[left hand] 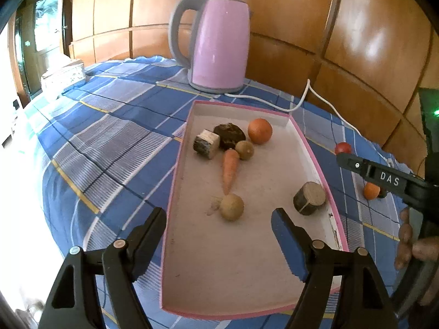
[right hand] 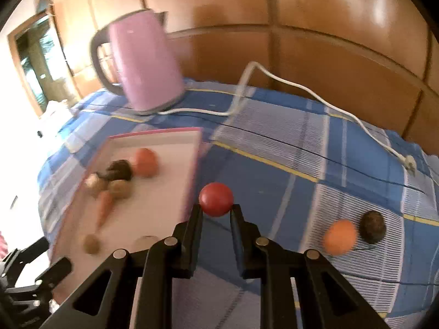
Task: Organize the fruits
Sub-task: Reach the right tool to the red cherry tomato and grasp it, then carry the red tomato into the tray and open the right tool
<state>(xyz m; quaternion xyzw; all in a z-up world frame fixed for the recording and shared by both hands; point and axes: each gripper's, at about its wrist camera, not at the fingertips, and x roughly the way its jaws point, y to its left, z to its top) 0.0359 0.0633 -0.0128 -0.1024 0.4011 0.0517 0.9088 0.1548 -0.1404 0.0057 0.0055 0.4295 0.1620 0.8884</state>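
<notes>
The right tool (right hand: 216, 208) gripped a red tomato (right hand: 216, 199) between its two tips, the round fruit sitting at the very front of the tool, just to the right of the tray's pink edge (right hand: 192, 170) and over the blue checked cloth on the desk (right hand: 274, 181). To the right of it, well apart, an orange fruit (right hand: 340, 236) lay touching a dark round fruit (right hand: 372, 227) on the cloth.

The left tool (left hand: 219, 224) stood wide, holding nothing, its tips over the near part of the tray (left hand: 247, 274). Between those tips and just ahead lay a small potato (left hand: 231, 207). To its right a short cut log (left hand: 309, 198) rested near the tray's right wall. Beyond the potato the carrot (left hand: 230, 168) lay with its long axis running near to far, its thin tip pointing back at the potato and the tool, its thick end away. Past it sat a small brownish fruit (left hand: 244, 150), a second cut log (left hand: 206, 143), a dark lump (left hand: 229, 135) and an orange (left hand: 259, 131), bunched together.

Farthest stood a pink kettle (left hand: 219, 44), its white cord (left hand: 274, 104) trailing right across the cloth.
</notes>
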